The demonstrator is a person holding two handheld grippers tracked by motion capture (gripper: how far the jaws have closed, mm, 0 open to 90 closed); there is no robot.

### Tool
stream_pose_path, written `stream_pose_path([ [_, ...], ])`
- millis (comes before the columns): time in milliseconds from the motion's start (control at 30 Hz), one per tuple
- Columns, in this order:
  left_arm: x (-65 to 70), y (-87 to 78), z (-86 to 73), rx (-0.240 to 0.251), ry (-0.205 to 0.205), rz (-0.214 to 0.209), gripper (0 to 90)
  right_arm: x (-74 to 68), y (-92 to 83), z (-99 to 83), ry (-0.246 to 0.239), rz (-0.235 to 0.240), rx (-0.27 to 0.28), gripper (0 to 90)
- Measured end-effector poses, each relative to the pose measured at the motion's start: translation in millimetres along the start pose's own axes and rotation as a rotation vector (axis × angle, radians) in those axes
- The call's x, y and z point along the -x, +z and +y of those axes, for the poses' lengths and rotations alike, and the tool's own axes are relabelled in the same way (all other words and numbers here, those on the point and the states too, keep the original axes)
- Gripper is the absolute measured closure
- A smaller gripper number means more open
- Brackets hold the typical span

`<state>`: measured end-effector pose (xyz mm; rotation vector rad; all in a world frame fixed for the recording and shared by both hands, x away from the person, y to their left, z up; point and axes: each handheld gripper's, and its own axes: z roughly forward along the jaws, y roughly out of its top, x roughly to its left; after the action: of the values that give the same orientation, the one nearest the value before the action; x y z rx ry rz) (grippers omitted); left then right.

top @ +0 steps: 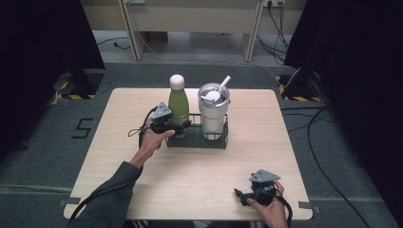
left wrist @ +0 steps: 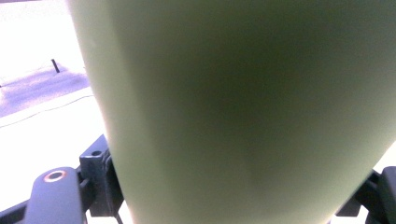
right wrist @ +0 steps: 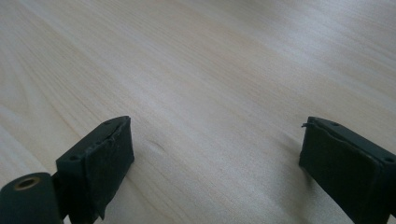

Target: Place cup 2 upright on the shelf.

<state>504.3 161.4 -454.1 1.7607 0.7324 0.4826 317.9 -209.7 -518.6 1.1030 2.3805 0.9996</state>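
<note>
Reaching into the black wire caddy, your left gripper has its jaws set on either side of the green bottle, low on its body. In the left gripper view the bottle's green wall fills the space between the jaws, with a jaw block showing at each lower corner just beside it; whether the pads actually press the bottle you cannot tell from here. The bottle stands upright in the caddy's left compartment, its pale cap on top, right beside the steel tumbler with the straw in the neighbouring compartment.

Your right gripper rests low over the wooden table, well apart from the caddy. Its jaws stand wide open with nothing between them but bare wood grain.
</note>
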Motion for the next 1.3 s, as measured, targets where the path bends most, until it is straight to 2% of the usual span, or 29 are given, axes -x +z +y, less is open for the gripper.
stream_pose_path([
  [167, -0.1, -1.2, 1.8, 0.004, 0.001, -0.001, 16.6, -0.1, 0.0, 0.0, 0.001, 0.0, 0.0, 10.0],
  [233, -1.0, -2.1, 2.7, 0.009, -0.013, -0.005, 14.7, 0.0, -0.1, 0.0, 0.001, 0.001, -0.001, 10.0],
  [900, -2.3, -15.7, 3.1, -0.012, -0.016, -0.015, 14.7, 0.0, 0.0, 0.1, 0.001, 0.0, -0.001, 9.9],
  [1300, -1.1, -25.3, -0.5, -0.025, -0.038, -0.02, 14.7, 0.0, -0.1, 0.1, 0.001, 0.001, -0.001, 9.9],
])
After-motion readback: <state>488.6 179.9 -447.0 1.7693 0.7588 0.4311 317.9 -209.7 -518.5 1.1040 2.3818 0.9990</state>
